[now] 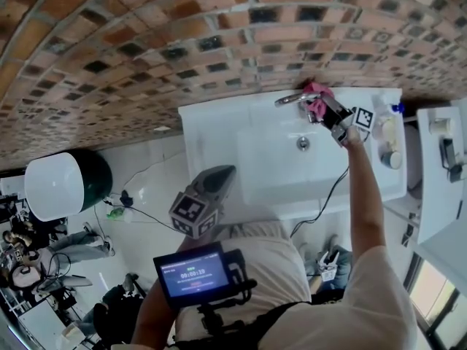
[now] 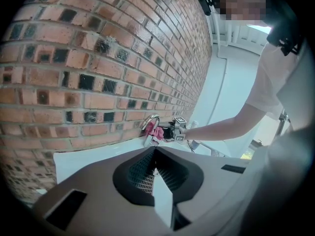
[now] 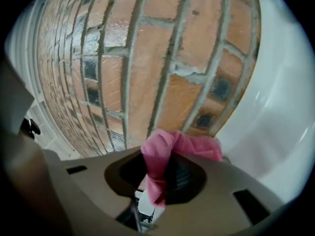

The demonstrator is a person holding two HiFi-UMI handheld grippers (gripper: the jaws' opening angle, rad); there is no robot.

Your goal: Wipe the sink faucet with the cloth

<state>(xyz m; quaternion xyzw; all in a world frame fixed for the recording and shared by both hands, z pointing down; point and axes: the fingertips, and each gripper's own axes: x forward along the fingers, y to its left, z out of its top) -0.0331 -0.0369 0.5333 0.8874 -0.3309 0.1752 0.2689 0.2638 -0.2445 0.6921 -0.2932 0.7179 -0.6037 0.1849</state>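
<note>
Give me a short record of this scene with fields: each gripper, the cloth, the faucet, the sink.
right gripper: shut on the pink cloth, arm stretched out over the sink
cloth: bunched at the wall end of the faucet, seems to touch it
faucet: chrome, curved, spout over the basin
left gripper: shut, empty, held back near the person's body
sink: white, set against the brick wall

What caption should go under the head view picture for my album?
The right gripper holds a pink cloth at the sink faucet.
</note>
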